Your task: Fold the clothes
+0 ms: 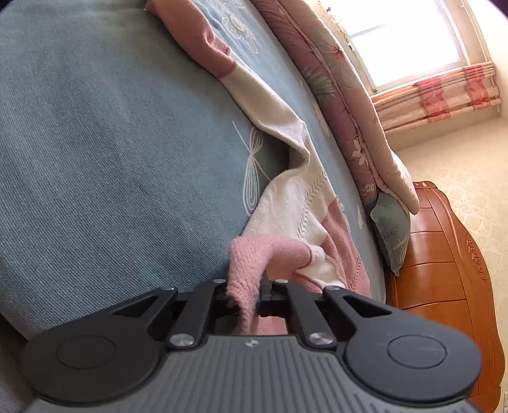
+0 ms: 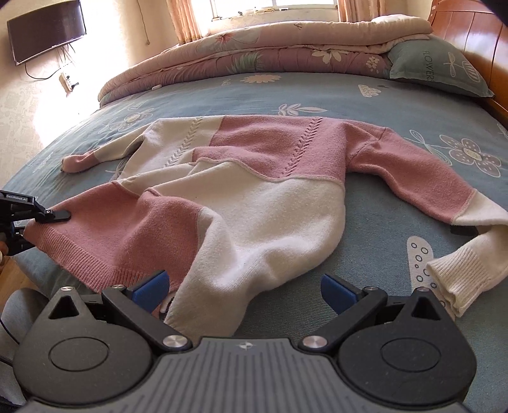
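A pink and cream knit sweater lies spread on the blue flowered bed sheet, sleeves out to both sides. My left gripper is shut on the pink hem corner, which it holds a little above the sheet while the sweater trails away from it. In the right wrist view the left gripper shows at the left edge, pinching that corner. My right gripper stands open at the near edge. The cream part of the hem lies between its blue pads, which do not press on it.
A folded floral quilt lies along the far side of the bed, with a blue pillow against the wooden headboard. A small black object sits by the right sleeve. A TV hangs on the far left wall.
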Demonstrator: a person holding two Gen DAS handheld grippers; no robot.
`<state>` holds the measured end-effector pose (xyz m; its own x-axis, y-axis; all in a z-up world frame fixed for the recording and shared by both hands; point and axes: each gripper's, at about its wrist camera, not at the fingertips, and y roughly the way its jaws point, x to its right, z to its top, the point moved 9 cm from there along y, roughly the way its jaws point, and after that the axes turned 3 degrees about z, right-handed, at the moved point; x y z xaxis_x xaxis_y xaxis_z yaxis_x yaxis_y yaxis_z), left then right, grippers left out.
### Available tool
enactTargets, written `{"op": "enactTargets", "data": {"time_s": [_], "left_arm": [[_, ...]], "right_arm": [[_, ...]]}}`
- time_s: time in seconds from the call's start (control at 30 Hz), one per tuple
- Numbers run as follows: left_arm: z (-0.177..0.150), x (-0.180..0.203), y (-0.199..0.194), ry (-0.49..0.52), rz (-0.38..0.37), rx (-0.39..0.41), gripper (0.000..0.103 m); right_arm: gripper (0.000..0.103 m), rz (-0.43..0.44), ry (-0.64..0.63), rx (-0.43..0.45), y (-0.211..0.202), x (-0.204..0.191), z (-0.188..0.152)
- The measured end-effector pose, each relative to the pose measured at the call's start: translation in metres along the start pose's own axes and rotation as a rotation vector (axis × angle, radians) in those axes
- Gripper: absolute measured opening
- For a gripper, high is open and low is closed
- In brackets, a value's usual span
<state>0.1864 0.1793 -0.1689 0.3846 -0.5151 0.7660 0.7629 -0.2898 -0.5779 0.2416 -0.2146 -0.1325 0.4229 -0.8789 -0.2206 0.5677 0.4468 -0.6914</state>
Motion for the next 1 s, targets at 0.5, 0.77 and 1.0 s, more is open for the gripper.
{"op": "enactTargets", "data": {"time_s": [0.5,0.77,1.0], "left_arm": [[0.009,-0.007,-0.004,0.064,0.134,-0.021,0.004],[0.006,-0.021,0.013,0.072,0.196,-0.055,0.004],[0.004,-0.021,0.014,0.079,0.210,-0.060,0.004]], "right_arm": [[0.103,0.318,0.439,-0.017,0.010,0.033,-0.018],[0.103,0.426,0.609,-0.001,0.051,0.063,0.006],[0.103,0.438,0.681,-0.036,0.064,0.055,0.024]]}}
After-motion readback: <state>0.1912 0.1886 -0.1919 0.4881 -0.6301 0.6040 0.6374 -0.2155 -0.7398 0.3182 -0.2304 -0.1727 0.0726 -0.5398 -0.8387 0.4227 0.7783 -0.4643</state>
